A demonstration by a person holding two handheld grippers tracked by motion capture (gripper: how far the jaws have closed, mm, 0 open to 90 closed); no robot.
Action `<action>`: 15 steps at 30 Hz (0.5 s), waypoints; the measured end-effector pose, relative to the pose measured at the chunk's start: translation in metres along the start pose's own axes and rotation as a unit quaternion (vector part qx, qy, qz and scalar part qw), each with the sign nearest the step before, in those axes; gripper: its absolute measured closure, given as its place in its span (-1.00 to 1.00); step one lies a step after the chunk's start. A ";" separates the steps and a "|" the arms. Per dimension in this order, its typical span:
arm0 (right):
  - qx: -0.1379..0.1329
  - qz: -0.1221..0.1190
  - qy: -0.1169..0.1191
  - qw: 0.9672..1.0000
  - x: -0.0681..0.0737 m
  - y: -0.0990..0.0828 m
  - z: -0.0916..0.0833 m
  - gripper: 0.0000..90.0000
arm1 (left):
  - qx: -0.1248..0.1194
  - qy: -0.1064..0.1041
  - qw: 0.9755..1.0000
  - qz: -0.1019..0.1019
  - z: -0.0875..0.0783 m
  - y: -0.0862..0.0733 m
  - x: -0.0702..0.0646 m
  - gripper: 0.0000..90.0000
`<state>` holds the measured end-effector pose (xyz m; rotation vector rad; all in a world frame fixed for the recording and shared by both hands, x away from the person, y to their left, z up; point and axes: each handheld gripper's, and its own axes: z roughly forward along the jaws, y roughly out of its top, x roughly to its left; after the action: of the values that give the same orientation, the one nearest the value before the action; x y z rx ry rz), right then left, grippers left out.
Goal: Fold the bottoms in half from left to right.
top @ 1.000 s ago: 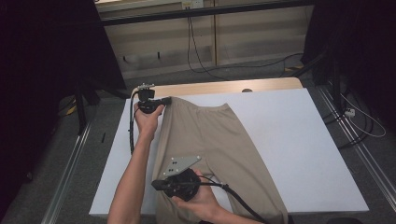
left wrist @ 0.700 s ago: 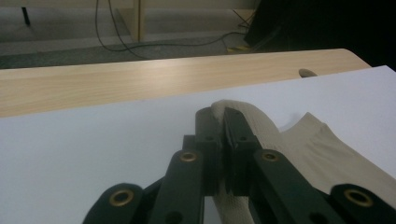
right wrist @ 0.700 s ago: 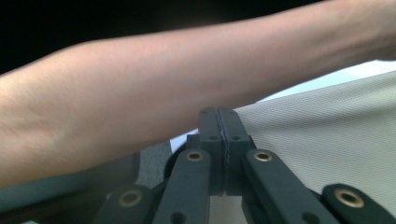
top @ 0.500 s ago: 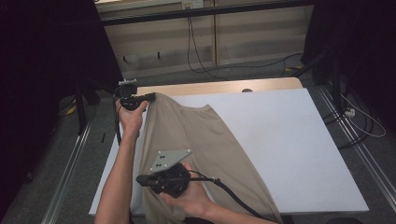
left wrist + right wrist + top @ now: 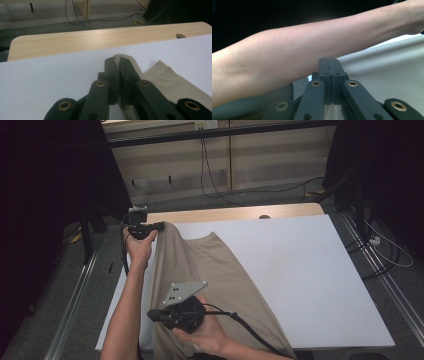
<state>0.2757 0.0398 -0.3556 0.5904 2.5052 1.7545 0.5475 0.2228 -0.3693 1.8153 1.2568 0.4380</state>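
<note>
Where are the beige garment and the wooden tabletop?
beige garment [image 5: 220, 270], high view, middle of the cloth.
wooden tabletop [image 5: 100, 40], left gripper view, bare wood behind the white board.

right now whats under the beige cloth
The cloth lies on the white board, which shows bare to its right. Whatever the cloth covers is hidden. Its left edge is lifted, pinched by the left gripper and right gripper.

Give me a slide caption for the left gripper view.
Left gripper shut on the edge of a beige garment over the white table.
</note>
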 end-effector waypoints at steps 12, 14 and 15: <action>0.020 0.003 -0.037 0.999 -0.007 -0.023 -0.040 1.00 | 0.017 -0.022 0.999 0.020 0.030 -0.002 -0.035 0.90; 0.021 0.007 -0.042 0.999 -0.008 -0.028 -0.048 1.00 | 0.021 -0.025 0.999 0.025 0.036 -0.003 -0.040 0.90; 0.020 0.009 -0.046 0.999 -0.009 -0.030 -0.053 1.00 | 0.021 -0.026 0.999 0.024 0.038 -0.004 -0.043 0.90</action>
<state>0.2628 -0.0190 -0.3652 0.6822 2.4866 1.6474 0.5531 0.1677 -0.3863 1.8834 1.1966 0.3906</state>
